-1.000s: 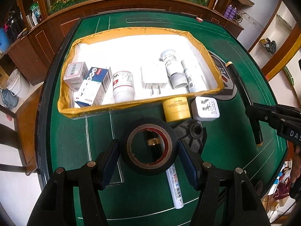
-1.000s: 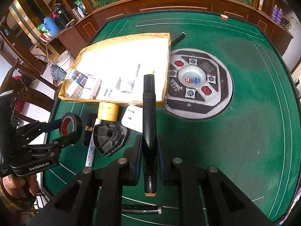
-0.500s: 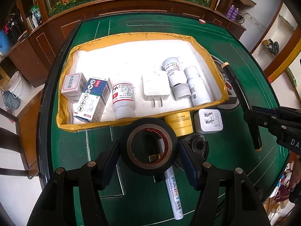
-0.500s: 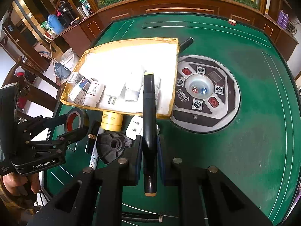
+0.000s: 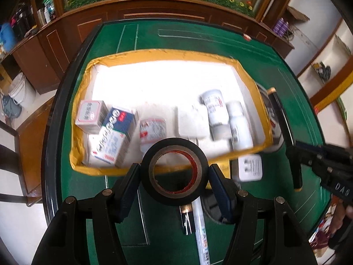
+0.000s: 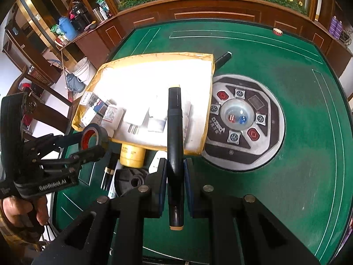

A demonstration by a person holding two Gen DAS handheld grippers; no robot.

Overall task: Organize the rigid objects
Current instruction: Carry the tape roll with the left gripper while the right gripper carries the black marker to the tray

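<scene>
My left gripper [image 5: 174, 174] is shut on a black tape roll [image 5: 174, 172] with a red core, held over the near rim of the yellow-edged box [image 5: 167, 54]. The same roll [image 6: 93, 135] shows at the left of the right wrist view. My right gripper [image 6: 175, 172] is shut on a black marker [image 6: 174, 132] with tan ends, whose far end reaches over the box [image 6: 154, 56]. In the box lie cartons [image 5: 114, 137], white bottles [image 5: 215, 108] and a white charger [image 5: 192, 121]. On the green table [image 5: 198, 37] rest a yellow tape roll [image 6: 132, 153], a white plug [image 5: 250, 169], a paint pen [image 5: 201, 231] and a black round part [image 6: 130, 180].
A round dice console [image 6: 240, 119] is set in the table to the right of the box. Another black pen [image 6: 222, 57] lies behind the box's far right corner. A wooden cabinet [image 6: 198, 6] curves behind the table, and a chair [image 5: 13, 154] stands at the left.
Both grippers have moved forward toward the box. The black tape roll now hangs over the box's near rim, and the marker's tip reaches farther over the box.
</scene>
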